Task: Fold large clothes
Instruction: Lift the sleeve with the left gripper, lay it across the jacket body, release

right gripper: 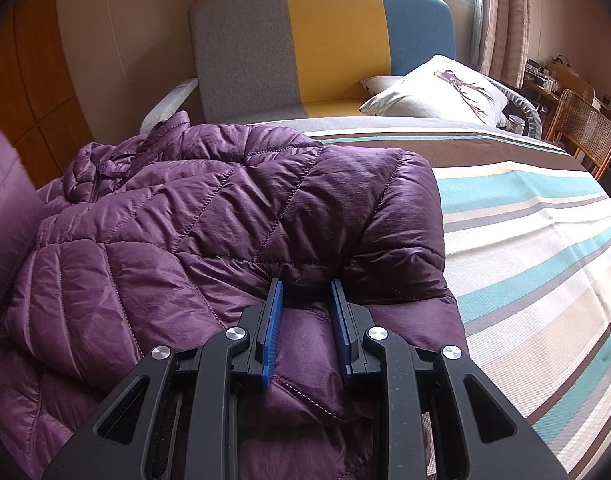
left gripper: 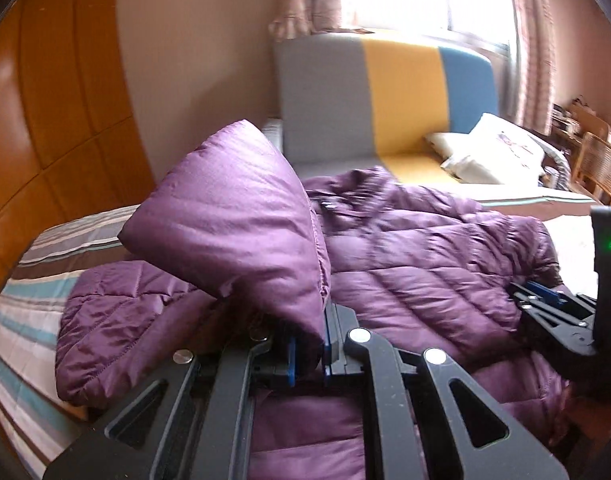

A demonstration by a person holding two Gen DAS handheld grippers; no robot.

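A: Where is the garment?

B: The quilted purple puffer jacket (right gripper: 209,216) lies spread on the striped bedsheet (right gripper: 537,240), its collar toward the grey, yellow and blue sofa (right gripper: 321,40).

A: And the grippers?

B: The left gripper (left gripper: 309,354) is clamped on a plain purple flap of the jacket, raised above the body on the side away from the white cushion (right gripper: 437,88). The right gripper (right gripper: 305,328) has its blue pads (right gripper: 271,320) apart, straddling a puffy fold at the jacket's cushion-side edge; they look not quite pinched.

A: Progress?

B: Early, I judge. One side seems turned in; the raised flap is not yet laid, and the lengthwise folds remain.
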